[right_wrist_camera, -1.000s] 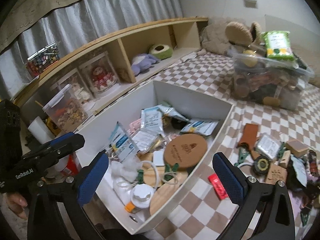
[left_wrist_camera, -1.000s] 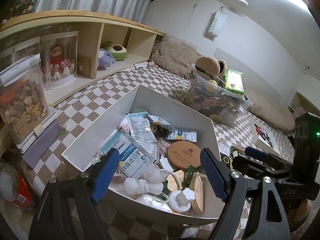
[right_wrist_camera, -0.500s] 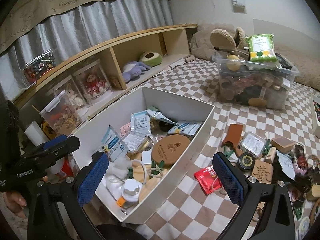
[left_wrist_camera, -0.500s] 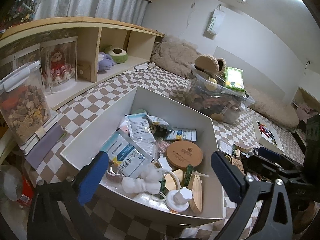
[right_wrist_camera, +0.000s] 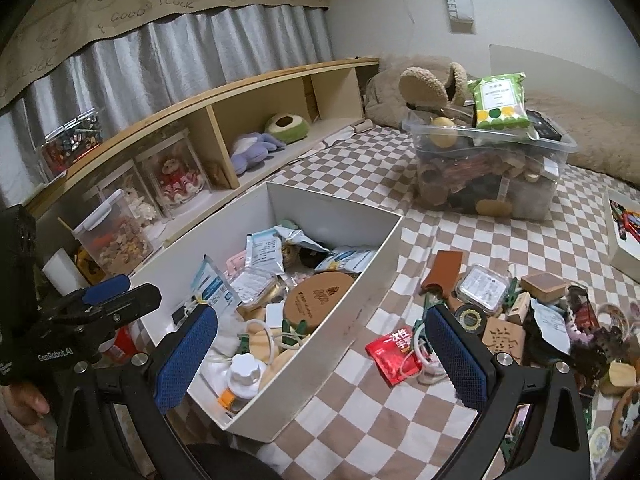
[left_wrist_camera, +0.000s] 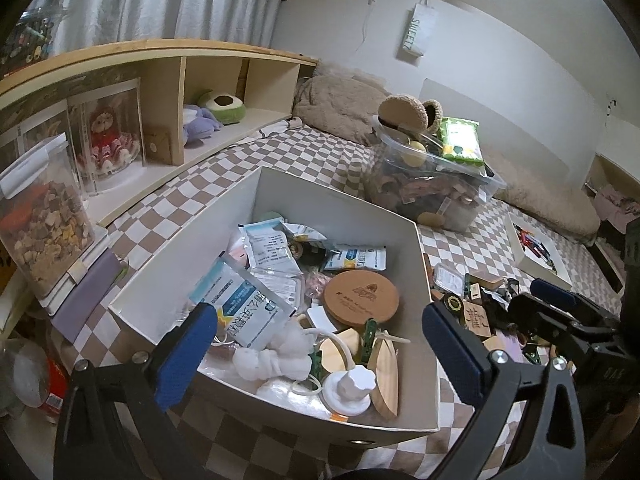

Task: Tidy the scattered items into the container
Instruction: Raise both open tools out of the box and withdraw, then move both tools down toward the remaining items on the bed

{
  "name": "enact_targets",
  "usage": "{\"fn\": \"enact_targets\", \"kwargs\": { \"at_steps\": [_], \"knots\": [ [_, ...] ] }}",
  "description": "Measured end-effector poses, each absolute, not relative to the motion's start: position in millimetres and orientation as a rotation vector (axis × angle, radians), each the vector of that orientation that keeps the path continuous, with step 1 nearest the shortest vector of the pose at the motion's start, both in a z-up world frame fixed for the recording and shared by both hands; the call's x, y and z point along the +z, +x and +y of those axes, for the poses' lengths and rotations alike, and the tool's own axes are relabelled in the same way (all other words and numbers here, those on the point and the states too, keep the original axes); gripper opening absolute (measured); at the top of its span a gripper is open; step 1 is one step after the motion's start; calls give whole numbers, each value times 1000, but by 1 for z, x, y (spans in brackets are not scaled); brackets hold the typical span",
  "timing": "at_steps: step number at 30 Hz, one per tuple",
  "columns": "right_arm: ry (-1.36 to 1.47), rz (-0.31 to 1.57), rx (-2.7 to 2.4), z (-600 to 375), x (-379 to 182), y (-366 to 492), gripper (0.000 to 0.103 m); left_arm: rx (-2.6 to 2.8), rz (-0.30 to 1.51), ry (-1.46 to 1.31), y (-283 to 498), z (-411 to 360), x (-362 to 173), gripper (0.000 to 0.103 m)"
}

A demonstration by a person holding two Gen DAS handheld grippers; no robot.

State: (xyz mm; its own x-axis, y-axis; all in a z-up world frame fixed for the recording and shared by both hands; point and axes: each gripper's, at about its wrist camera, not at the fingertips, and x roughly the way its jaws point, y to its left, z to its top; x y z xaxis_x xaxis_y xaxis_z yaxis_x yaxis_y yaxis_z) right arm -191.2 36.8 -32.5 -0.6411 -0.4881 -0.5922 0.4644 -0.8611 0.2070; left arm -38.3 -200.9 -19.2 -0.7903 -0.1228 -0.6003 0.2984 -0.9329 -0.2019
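Partway done: white box (right_wrist_camera: 352, 320) already holds many packets and a wooden disc, both grippers (left_wrist_camera: 316, 356) (right_wrist_camera: 320, 356) wide and empty, pile (right_wrist_camera: 520, 312) incl. red sachet (right_wrist_camera: 394, 350) left on checkered cloth.

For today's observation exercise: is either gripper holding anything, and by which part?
Nothing is held. The left gripper and right gripper are both open and empty above the white box.

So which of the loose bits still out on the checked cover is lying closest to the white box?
The red foil packet. It lies alone beside the white box, while the other pieces are heaped farther away.
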Motion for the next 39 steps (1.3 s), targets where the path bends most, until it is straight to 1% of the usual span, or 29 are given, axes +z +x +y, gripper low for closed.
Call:
{"fn": "enact_targets", "kwargs": {
  "at_steps": [9,15,39],
  "knots": [
    [894,-49,-2493,57,-31,-188,103,-2764,396,907,-46,-185,-17,103],
    [912,-92,-2531,83,-32,-188,103,-2790,376,925,-54,-169,-18,103],
    [953,-142,-2726,181,-28,-175,103,-2900,353,996,-93,-104,-21,103]
  ]
}}
